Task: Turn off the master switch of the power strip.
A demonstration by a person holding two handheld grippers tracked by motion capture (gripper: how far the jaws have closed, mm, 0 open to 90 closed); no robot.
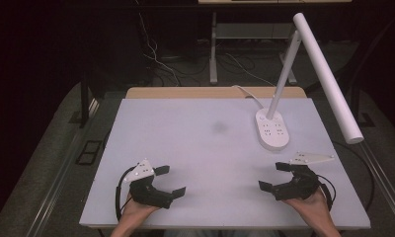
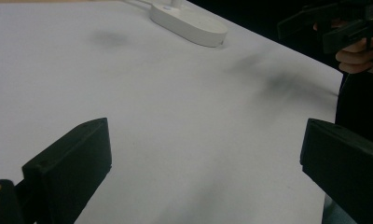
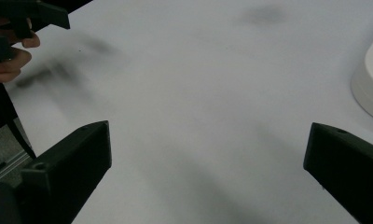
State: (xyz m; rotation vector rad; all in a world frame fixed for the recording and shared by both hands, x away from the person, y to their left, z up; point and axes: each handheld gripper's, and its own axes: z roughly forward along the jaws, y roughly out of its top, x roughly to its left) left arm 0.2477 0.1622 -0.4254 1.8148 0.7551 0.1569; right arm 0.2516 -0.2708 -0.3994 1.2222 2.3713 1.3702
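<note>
- The white desk lamp (image 1: 273,129) was seen at the upper right of the table (image 1: 205,148), well apart from both grippers.
- The left gripper (image 1: 170,180) was held spread, empty, at lower left.
- The right gripper (image 1: 273,176) was held spread, empty, at lower right.

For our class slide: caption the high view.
Two open grippers, left and right, over a white table beside a desk lamp.

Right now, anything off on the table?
Mostly fine. One dark smudge marks the white tabletop left of the lamp base. The lamp stands upright, cord trailing off the back. Both tongs, left and right, are open and empty.
</note>
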